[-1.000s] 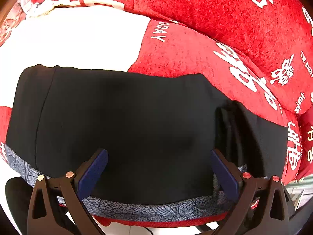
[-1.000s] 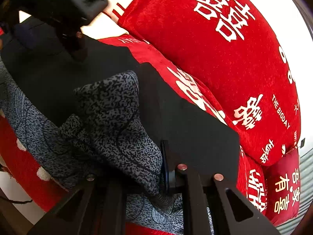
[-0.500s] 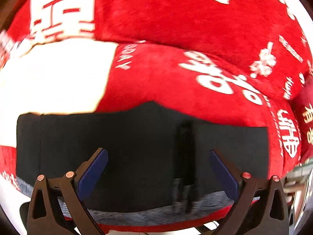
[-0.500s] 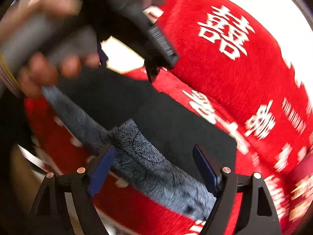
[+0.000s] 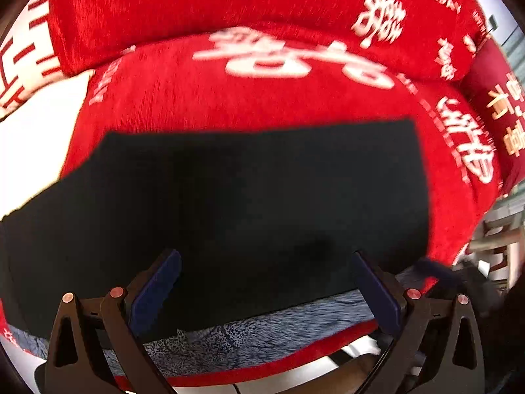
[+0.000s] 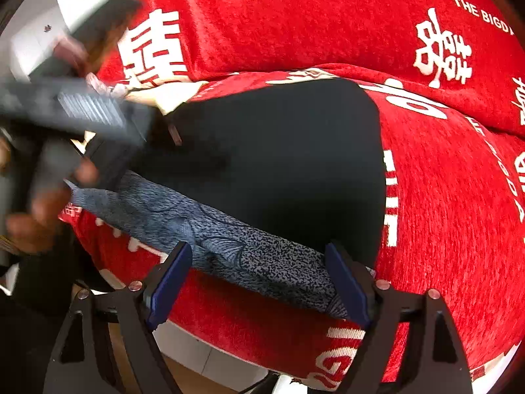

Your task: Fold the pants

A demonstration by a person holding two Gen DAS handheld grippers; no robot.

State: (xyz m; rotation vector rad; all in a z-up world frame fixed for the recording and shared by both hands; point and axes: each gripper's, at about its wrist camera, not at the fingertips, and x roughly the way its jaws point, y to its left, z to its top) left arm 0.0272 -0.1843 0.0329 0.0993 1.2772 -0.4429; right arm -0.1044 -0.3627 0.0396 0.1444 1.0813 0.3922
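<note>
Pants (image 5: 256, 197) folded flat, edges on red cushion (image 5: 249, 98) | left gripper (image 5: 265, 282) wide | right gripper (image 6: 259, 275) wide

Both tongs, left (image 5: 265, 287) and right (image 6: 259, 279), hang spread wide (nothing between their pads).

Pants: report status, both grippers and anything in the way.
Left gripper open, empty. Right gripper open, empty. Pants folded flat on red cushion, grey patterned band at near edge. Nothing lying on the pants.
</note>
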